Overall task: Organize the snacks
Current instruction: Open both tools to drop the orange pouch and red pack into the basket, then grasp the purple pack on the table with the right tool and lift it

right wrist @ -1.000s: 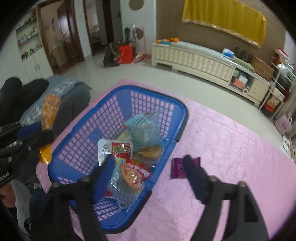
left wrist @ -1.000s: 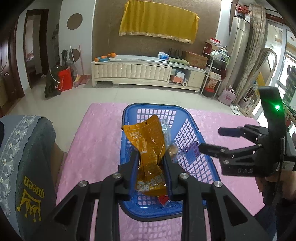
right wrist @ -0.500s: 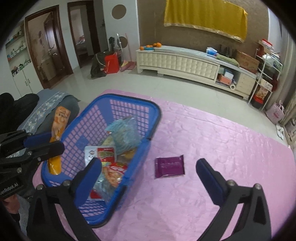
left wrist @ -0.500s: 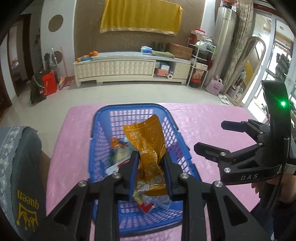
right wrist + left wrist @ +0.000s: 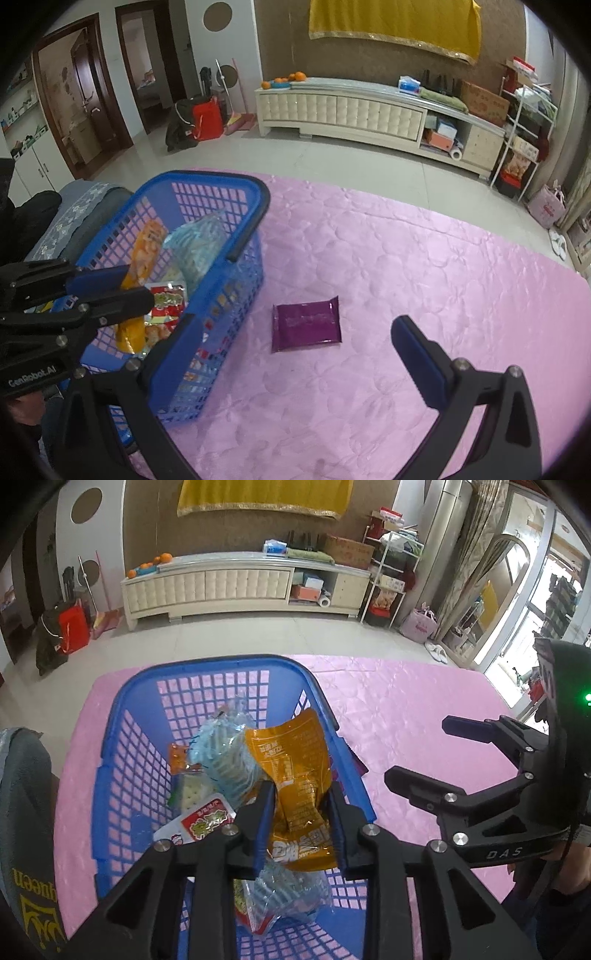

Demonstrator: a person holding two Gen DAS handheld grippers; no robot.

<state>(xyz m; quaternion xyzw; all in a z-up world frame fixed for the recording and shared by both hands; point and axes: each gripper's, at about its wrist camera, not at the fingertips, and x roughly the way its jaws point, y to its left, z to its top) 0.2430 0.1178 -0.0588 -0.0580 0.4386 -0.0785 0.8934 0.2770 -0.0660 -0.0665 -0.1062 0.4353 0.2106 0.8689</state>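
Home living room: low TV cabinet point(image 5: 369, 110), doorways point(image 5: 85, 96), tiled floor point(image 5: 332, 158).

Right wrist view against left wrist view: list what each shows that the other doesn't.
Only the right wrist view shows the purple packet lying flat on the pink cloth, beside the basket. Only the left shows the red-labelled pack clearly. Both show the blue basket, the orange packet clamped in the left tongs, and the right tongs open.

Cream sideboard point(image 5: 343, 107); yellow wall cloth point(image 5: 395, 26); tiled floor point(image 5: 332, 155)
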